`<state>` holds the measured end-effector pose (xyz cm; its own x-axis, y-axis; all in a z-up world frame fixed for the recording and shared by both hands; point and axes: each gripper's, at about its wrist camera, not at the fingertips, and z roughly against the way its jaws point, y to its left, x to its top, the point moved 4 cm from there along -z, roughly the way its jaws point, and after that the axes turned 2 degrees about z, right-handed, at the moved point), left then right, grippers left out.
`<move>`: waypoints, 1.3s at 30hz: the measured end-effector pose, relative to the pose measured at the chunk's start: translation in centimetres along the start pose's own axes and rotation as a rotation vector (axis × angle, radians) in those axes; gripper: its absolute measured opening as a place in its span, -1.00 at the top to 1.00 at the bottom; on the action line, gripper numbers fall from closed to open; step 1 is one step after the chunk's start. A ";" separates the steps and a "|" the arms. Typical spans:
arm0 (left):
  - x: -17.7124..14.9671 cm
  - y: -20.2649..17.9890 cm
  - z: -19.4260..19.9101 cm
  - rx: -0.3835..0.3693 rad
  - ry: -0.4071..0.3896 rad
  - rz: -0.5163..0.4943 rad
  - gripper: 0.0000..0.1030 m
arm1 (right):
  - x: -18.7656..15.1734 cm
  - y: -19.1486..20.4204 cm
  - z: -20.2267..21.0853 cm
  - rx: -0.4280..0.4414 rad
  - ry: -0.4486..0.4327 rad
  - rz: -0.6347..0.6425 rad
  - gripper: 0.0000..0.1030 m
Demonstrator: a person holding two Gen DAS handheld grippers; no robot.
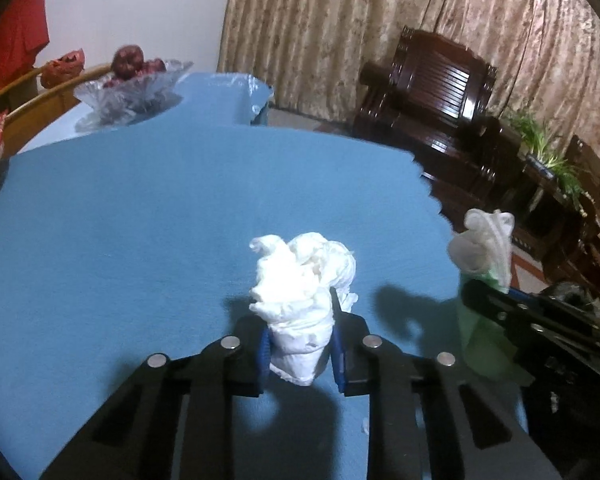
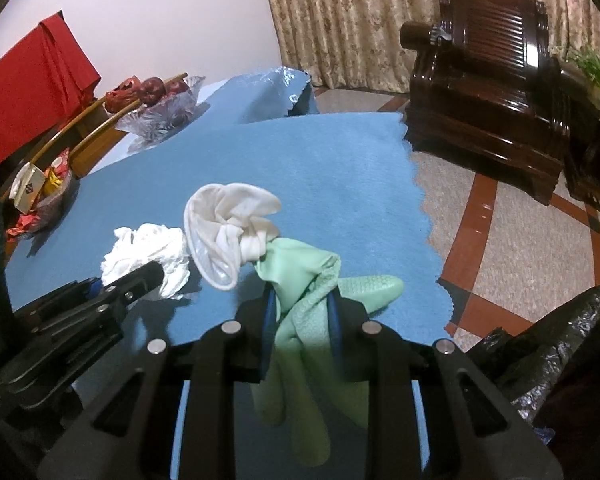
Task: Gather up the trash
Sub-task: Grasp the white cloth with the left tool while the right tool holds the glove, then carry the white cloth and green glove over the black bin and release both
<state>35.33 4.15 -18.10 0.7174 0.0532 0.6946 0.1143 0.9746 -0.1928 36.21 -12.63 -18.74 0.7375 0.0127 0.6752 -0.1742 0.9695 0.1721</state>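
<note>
Near the front edge of the blue table cloth (image 1: 140,216), the left gripper (image 1: 300,344) has its blue pads pressed on the lower part of a crumpled white tissue wad (image 1: 300,280), jaws narrowed to the paper's width; low grip, likely so the loose top cannot slip out. Whether the wad has left the cloth I cannot tell. Toward the cloth's right scalloped edge, the right gripper (image 2: 302,320) is clamped on a green rubber glove (image 2: 312,300), its white lining (image 2: 228,232) turned out and standing up above the jaws, fingers hanging slack below. A black trash bag (image 2: 548,352) sits off the right edge, on the glove's side: probably the drop point, so both pieces look pinched ready for carrying over. Glass fruit bowl (image 1: 132,92) at the far left corner, well apart.
</note>
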 end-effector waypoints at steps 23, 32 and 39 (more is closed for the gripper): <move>-0.5 -3.2 13.5 0.050 -0.146 -0.022 0.54 | -1.2 1.9 13.3 0.045 -0.119 0.035 0.56; -2.3 -6.0 17.5 0.003 -0.161 -0.035 0.54 | -3.0 0.3 18.9 0.013 -0.159 0.041 0.55; -3.5 -10.0 18.7 -0.066 -0.159 -0.076 0.54 | -5.0 -2.8 22.7 -0.039 -0.177 0.012 0.55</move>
<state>18.85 -1.75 -5.63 0.5878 0.0193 0.8088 0.2121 0.9611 -0.1770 18.19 -20.99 -6.36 0.6088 -0.0159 0.7932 -0.1537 0.9785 0.1377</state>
